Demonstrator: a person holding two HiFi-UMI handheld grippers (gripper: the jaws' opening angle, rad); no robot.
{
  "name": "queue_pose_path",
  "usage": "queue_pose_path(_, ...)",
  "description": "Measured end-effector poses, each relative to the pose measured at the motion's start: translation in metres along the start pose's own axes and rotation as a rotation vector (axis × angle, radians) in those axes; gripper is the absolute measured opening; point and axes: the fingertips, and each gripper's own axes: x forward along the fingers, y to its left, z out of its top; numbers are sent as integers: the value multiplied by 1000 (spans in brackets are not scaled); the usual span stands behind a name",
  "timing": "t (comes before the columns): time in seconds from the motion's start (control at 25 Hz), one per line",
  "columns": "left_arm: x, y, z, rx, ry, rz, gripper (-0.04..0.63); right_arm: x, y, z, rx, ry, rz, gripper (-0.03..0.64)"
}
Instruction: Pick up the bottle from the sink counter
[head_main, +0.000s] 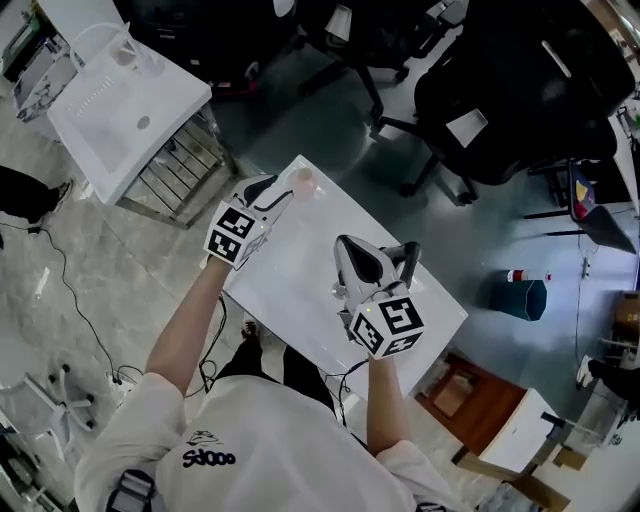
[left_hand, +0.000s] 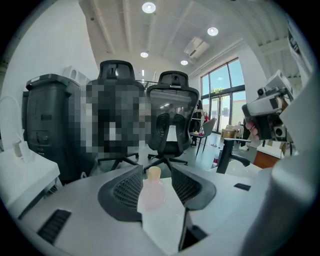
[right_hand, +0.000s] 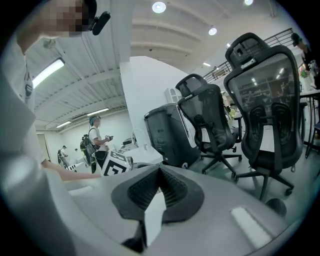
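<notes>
Bearing blurred print (head_main: 209, 458), white shirt (head_main: 270, 440), pink bottle (head_main: 303, 184)

Two black chairs (head_main: 520, 100) stand at upper right. A white sink (head_main: 110, 110) sits on a wire rack (head_main: 180, 170) at upper left. A blue bin (head_main: 524, 297) stands at right, near a brown cabinet (head_main: 470, 395). A cable (head_main: 85, 315) trails over the tiles at left.

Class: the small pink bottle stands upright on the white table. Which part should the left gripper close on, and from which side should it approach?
Probably the rounded body of the bottle, below its narrower cap. Come in roughly level from the person's side: it stands upright, and the left gripper faces it with jaws open either side.
</notes>
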Motion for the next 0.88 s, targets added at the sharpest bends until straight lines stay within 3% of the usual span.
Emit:
queue_pose_path(0.24, 45, -3, -24, -21, 13, -44, 293, 0, -17, -10, -27, 16, -64, 9)
queue_pose_path(0.52, 90, -3, -60, 14, 126, -79, 325, 2, -27, -25, -28, 49, -80, 9)
queue_pose_path(0.88, 121, 3, -80, 47, 196, -82, 354, 0, -39, -41, 0, 84, -93, 9)
